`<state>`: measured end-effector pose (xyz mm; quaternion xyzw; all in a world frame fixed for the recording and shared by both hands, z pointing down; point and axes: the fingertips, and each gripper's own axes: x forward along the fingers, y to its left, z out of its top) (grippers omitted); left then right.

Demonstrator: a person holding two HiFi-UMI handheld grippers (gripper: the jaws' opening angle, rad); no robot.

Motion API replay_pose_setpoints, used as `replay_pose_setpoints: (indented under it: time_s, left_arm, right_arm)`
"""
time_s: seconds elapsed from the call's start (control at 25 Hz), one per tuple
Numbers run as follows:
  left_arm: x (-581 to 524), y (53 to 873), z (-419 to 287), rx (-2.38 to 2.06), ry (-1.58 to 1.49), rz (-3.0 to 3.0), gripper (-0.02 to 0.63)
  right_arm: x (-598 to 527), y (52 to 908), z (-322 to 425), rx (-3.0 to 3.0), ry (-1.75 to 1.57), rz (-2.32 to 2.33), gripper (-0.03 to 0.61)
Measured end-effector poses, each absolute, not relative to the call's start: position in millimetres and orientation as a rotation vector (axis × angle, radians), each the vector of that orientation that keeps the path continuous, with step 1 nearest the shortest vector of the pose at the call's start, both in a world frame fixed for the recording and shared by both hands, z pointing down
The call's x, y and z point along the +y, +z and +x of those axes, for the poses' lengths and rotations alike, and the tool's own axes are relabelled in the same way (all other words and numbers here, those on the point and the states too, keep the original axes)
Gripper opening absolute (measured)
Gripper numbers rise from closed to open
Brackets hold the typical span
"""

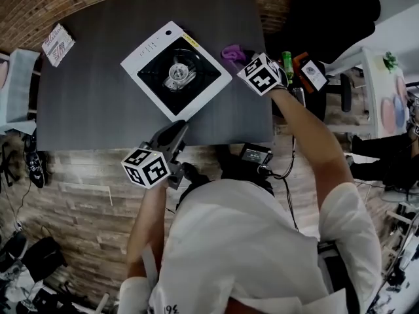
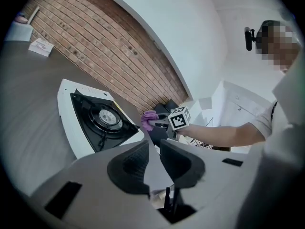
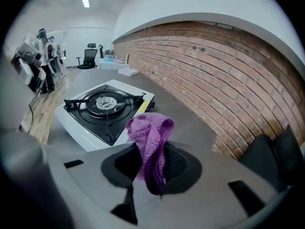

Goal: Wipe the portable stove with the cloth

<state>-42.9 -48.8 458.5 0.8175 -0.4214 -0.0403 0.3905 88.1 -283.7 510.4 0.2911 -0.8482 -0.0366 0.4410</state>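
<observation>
- The dark table (image 1: 91,103) is filling the upper middle of the head view, and the stove is resting on it.
- The white stove (image 1: 152,44) is sitting corner-on at the upper centre. Its sunken black top is holding only the burner (image 1: 177,75) and the pan supports, so nothing is needing clearing first.
- The left gripper (image 2: 153,157) is hovering by the table's near edge, at the lower centre of the head view. Its jaws are standing slightly apart with nothing between them. It could probably be steadying the stove's near corner during the wipe.
- The right gripper (image 3: 153,168) is pinching the purple cloth (image 3: 149,135), just beside the stove's right edge.
- The cloth is bunching upward in a fold. Wiping well is likely calling for laying it flat on the white rim, then working round the supports without snagging.
- A green bottle (image 1: 287,59) is standing at the right. Its contents are not showing.
</observation>
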Motion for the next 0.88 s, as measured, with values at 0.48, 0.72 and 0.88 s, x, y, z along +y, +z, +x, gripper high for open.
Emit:
replay_pose_setpoints:
  time_s: [0.48, 0.72, 0.88]
  left_arm:
    - [-96.7, 454.7, -20.1, -1.297, -0.169, 1.948, 0.067]
    - [-95.3, 454.0, -22.9, -1.377, -0.171, 1.887, 0.067]
    - [-87.2, 456.0, -31.0, -1.417, -0.166, 1.851, 0.067]
  right_arm:
    - [-380.5, 520.2, -11.6, -2.105, -0.498, 0.356, 0.110]
    - [-405.5, 526.2, -71.3, -2.091, -0.635, 0.276, 0.110]
    - [-414.7, 524.4, -103.8, -2.058, -0.733, 0.248, 0.110]
